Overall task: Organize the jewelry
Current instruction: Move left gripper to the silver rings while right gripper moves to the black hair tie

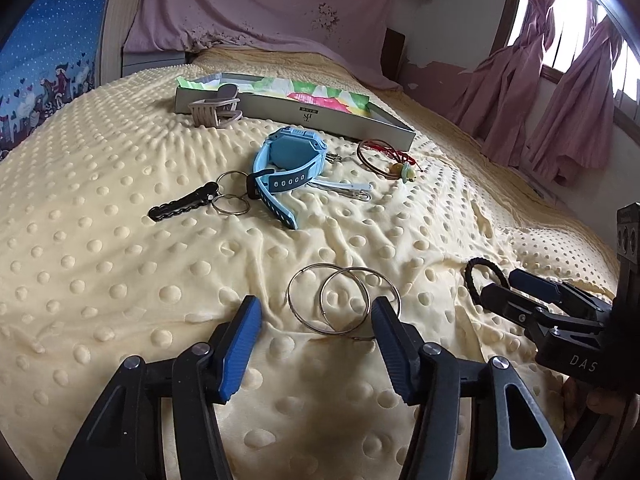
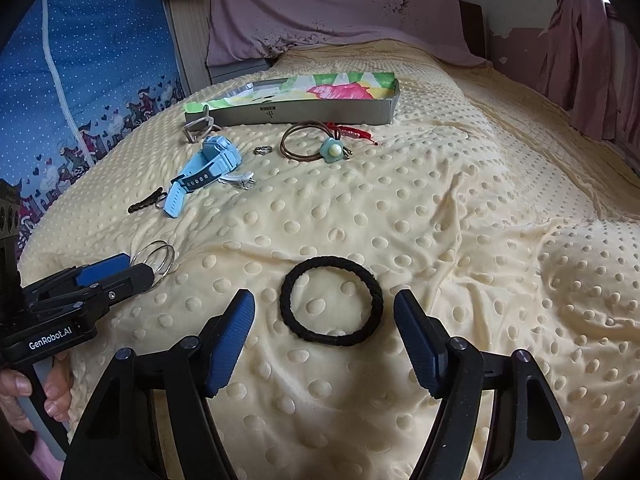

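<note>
Both grippers hang low over the bed [image 2: 460, 216], jaws spread wide and holding nothing. Ahead of the left gripper [image 1: 316, 308] lie two overlapping silver hoops [image 1: 343, 300], the nearer rim just touching its right fingertip. The right gripper [image 2: 324, 300] faces a black braided hair tie [image 2: 331, 300] lying flat between its fingertips, clear of both pads. The two grippers sit side by side, close together, near the bed's front edge.

Further up the dotted yellow blanket [image 1: 100, 260] the pieces cluster: a blue watch [image 1: 280, 168] on its side, a black clip with key rings [image 1: 188, 202] to its left, a white clip [image 1: 344, 190] to its right, and a brown bangle with red cord and a green flower charm [image 2: 316, 142]. Behind them a shallow grey box [image 1: 320, 114] lies open, a beige claw clip [image 1: 214, 112] against its left corner. To the right the blanket is bare and rumpled into folds.
</note>
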The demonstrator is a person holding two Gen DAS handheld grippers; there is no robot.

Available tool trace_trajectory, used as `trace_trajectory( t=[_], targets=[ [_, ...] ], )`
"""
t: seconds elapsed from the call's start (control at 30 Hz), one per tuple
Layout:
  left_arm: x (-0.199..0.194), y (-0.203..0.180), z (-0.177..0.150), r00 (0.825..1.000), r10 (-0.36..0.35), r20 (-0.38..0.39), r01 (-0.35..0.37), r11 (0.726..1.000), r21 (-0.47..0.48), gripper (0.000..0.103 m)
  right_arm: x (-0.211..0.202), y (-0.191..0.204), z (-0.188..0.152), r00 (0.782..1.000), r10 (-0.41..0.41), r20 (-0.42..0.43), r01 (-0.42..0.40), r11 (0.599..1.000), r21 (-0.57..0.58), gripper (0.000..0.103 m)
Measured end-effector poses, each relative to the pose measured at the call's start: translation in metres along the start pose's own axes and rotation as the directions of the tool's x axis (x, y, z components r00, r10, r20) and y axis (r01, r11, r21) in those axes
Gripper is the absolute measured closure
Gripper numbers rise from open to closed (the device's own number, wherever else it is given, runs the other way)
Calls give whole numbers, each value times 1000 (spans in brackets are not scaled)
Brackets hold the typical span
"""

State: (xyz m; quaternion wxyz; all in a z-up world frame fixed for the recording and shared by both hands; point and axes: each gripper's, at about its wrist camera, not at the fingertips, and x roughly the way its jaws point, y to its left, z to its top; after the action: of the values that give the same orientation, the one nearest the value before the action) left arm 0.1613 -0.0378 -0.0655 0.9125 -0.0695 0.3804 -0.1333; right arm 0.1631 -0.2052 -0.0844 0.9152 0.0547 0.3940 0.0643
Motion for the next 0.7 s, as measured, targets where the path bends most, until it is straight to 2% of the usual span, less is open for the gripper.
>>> trace_trajectory(
  t=[0.07,0.2,0.33,0.47,0.57,0.7],
  targets=[
    [2,0,0,1000,8,-10,-8,1000,3,52,5,-3,0,1000,10,-17,-10,1000,22,43],
    [3,-1,-1,1000,-3,-20,3,1000,2,60,11,-4,-1,999,12,-38,-10,999,39,47],
    [6,-4,-1,1000,-13,-25,13,1000,11,73,14,4,-3,999,14,-47,-13,1000,5,59],
    [6,-5,-2,999,-23,-26,23,1000,14,84,14,8,-3,998,17,-54,-18,1000,-15,64],
    [5,-5,-3,1000,-21,-21,21,1000,12,92,14,7,-4,998,24,-51,-24,1000,-13,74],
    [3,-3,-4,1000,-23,-10,23,1000,4,96,12,10,-5,998,36,-43,-37,999,-23,84]
  ],
)
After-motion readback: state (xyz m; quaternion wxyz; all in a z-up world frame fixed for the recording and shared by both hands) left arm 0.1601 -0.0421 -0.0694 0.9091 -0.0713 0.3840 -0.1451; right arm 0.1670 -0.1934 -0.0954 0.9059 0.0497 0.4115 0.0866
